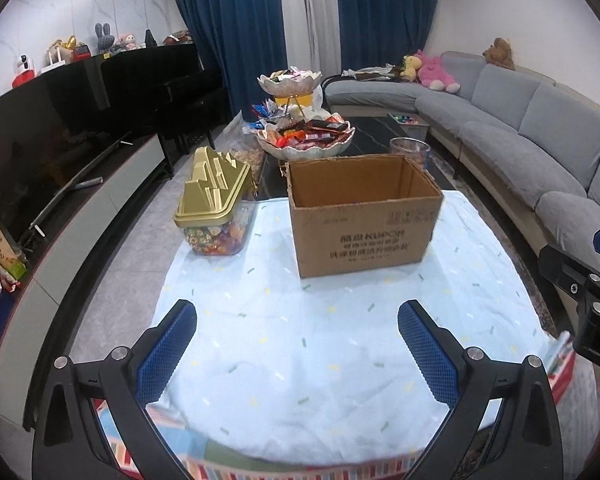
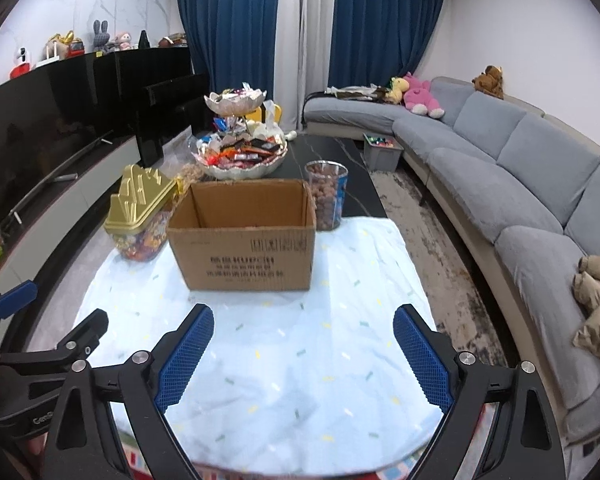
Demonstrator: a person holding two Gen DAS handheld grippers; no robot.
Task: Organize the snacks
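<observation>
An open cardboard box point(image 1: 364, 216) point(image 2: 244, 240) stands on the light blue cloth point(image 1: 300, 340) point(image 2: 300, 344), and only its bare inner walls show. To its left is a clear jar with a gold lid point(image 1: 216, 204) point(image 2: 140, 216), full of wrapped candy. A clear tub of brown snacks point(image 2: 327, 194) point(image 1: 410, 151) stands behind the box on the right. Behind them, a two-tier shell tray point(image 1: 300, 136) point(image 2: 242, 152) holds several packets. My left gripper point(image 1: 298, 316) and right gripper point(image 2: 303, 320) hover over the near cloth, both open with nothing between their blue pads.
A black TV unit point(image 1: 60, 152) runs along the left. A grey curved sofa point(image 2: 520, 184) with plush toys point(image 2: 420, 96) fills the right, with a grey bin point(image 2: 382, 152) on the floor beside it. The dark coffee table point(image 2: 360, 184) extends behind the cloth.
</observation>
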